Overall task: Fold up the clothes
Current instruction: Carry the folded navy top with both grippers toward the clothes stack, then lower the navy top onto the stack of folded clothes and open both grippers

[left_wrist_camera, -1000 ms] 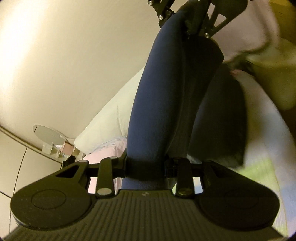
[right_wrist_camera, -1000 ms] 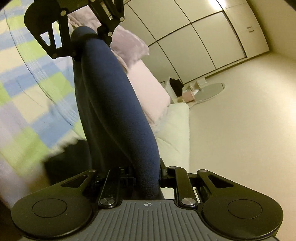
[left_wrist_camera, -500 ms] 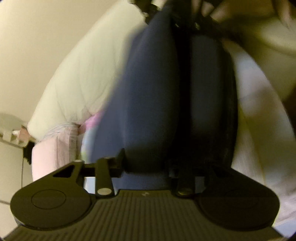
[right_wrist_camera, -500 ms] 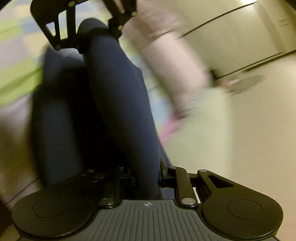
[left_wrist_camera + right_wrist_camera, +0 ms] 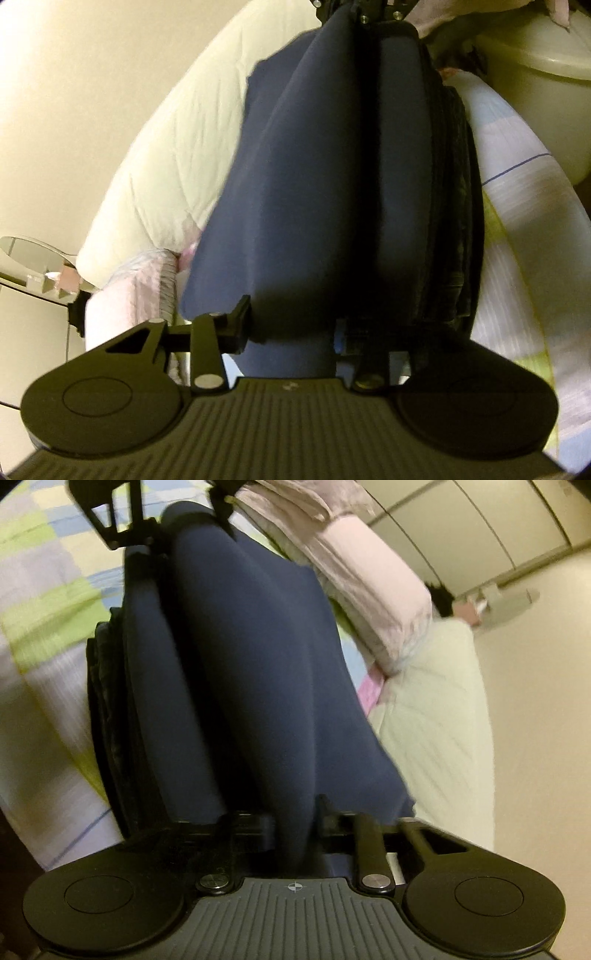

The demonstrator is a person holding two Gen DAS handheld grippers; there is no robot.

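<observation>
I am holding a dark blue cloth (image 5: 332, 177) with both of my grippers, and it is stretching between them above the bed. My left gripper (image 5: 291, 343) is pinching one end of it, with its fingers pressed close on the fabric. My right gripper (image 5: 295, 827) is pinching the other end the same way.

My left camera is showing things my right one is not: a pale round tub (image 5: 546, 85) off to the right, and my right gripper far away at the top, pointing back at me. It is also showing a white quilted pillow (image 5: 177, 147) on the left.

My right camera is showing the checked bed sheet (image 5: 48, 565) in green, blue and white, a folded pink blanket (image 5: 373, 576), and the big cupboard doors (image 5: 461, 513) far off. My left gripper (image 5: 147, 528) is showing at the top there, gripping the cloth.

Both grippers are facing each other, tipped up a little, with the cloth folded double and hanging close over the sheet.
</observation>
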